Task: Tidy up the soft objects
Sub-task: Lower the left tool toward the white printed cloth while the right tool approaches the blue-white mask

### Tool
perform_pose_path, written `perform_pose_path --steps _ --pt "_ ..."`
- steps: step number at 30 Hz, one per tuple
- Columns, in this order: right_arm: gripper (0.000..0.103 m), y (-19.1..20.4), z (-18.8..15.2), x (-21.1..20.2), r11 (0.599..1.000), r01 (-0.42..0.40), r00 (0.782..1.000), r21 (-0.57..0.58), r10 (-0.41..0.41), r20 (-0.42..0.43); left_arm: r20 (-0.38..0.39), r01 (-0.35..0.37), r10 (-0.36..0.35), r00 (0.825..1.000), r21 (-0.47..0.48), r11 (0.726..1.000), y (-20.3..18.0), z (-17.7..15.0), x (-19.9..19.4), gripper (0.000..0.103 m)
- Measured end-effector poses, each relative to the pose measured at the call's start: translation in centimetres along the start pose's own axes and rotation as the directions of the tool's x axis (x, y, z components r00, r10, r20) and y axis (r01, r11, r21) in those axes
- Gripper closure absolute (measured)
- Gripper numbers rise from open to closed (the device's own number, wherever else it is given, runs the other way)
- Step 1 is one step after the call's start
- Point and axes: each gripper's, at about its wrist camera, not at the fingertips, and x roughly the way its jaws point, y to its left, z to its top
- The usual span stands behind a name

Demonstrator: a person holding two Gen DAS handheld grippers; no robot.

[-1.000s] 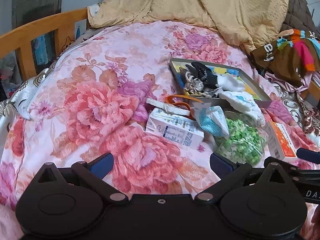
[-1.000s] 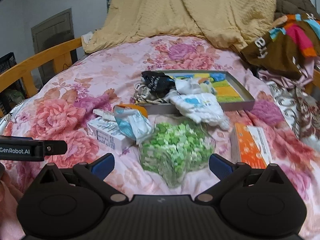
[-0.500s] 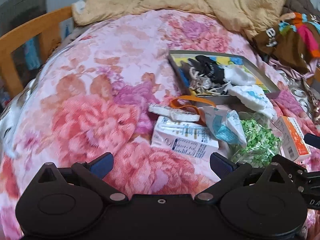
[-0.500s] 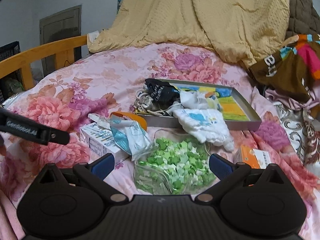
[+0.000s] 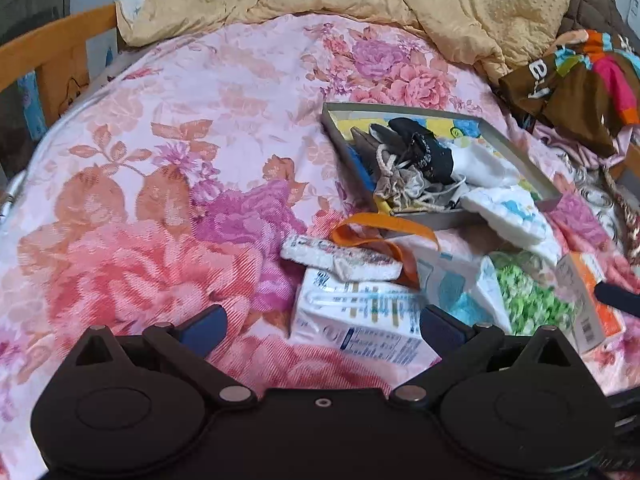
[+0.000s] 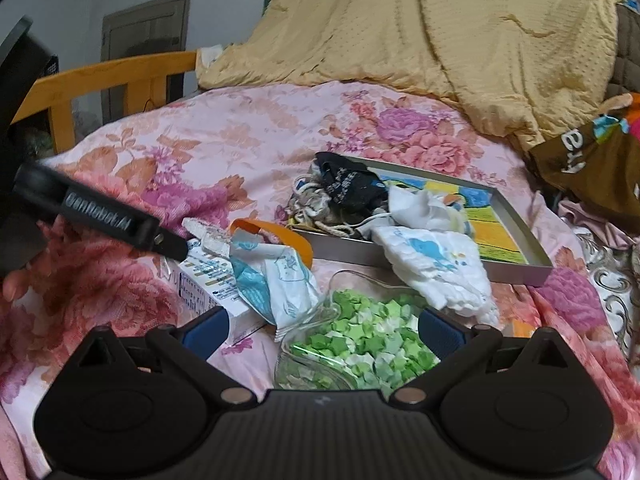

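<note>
White carton (image 5: 362, 322) lies between the open left claw's (image 5: 322, 326) fingers.

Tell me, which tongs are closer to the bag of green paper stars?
Right. The right tongs sit just over the bag of green stars; the left tongs are off to its left, over the milk carton.

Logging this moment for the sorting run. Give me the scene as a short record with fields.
surface: floral bedspread
tray: grey tray, holding a black cloth, a drawstring pouch and white cloths
draped over tray edge: white cloth with blue print
in front of tray: clear bag of green paper stars, milk carton, orange box
left claw: open, empty, above the carton
right claw: open, empty
</note>
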Motion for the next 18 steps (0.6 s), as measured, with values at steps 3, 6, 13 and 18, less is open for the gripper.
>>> perform_pose_path --steps 3,6,13,18 --pt "0.000 0.4 0.1 0.6 1.000 -0.008 1.000 -0.023 0.008 0.006 0.010 0.046 -0.045 0.999 -0.031 0.998 0.2 0.8 0.9 0.001" --pt "0.000 0.6 0.3 1.1 0.999 -0.004 1.000 -0.041 0.005 0.017 0.017 0.063 -0.062 0.998 -0.034 0.997 0.2 1.4 1.9 0.001" --pt "0.000 0.5 0.9 2.8 1.000 -0.026 0.999 -0.013 0.026 0.024 -0.001 0.063 -0.063 0.998 -0.023 0.998 0.4 2.0 4.3 0.001" --pt "0.000 0.9 1.0 4.2 0.999 -0.042 0.999 -0.021 0.042 0.015 -0.019 0.105 -0.105 0.994 -0.033 0.994 0.6 2.2 5.6 0.001"
